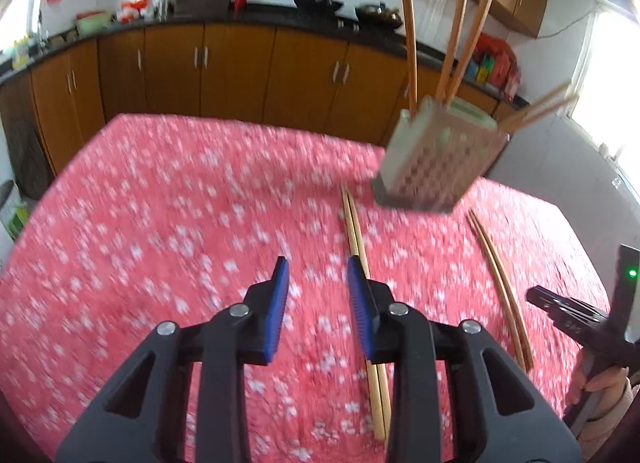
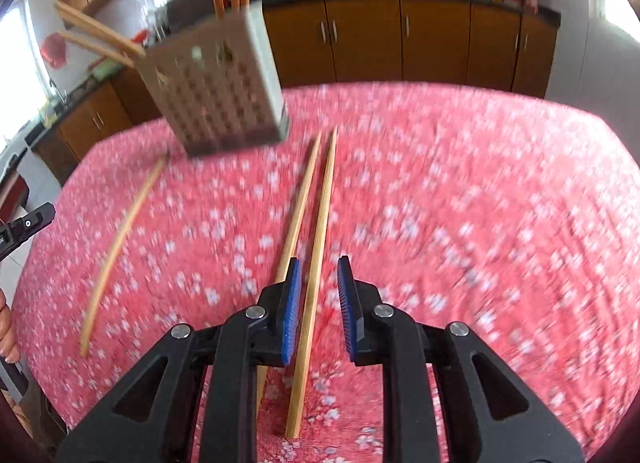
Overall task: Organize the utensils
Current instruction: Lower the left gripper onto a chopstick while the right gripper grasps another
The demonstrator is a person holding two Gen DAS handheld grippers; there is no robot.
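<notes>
left gripper (image 1: 318, 289): jaws parted with nothing between the blue pads, hovering above the counter (image 1: 160, 223), which wears a red floral cloth.
near chopstick pair (image 1: 362, 287): two pale sticks lying side by side on the cloth, running away from the camera; in the left wrist view they pass under the left gripper's right finger.
chopstick holder (image 1: 436, 159): pale perforated box standing at the far side of the counter, beyond the far tips of both pairs; its picture is blurred.
standing chopsticks (image 1: 410, 35): several sticks upright in the holder, two more leaning out over its side.
second chopstick pair (image 2: 316, 247): lying on the cloth to the right of the first pair; one stick lies between the open jaws of the right gripper (image 2: 318, 291), the other just left of its left pad.
right gripper: jaws apart, clamping nothing.
background: brown cabinets (image 1: 240, 67) under a dark worktop.
</notes>
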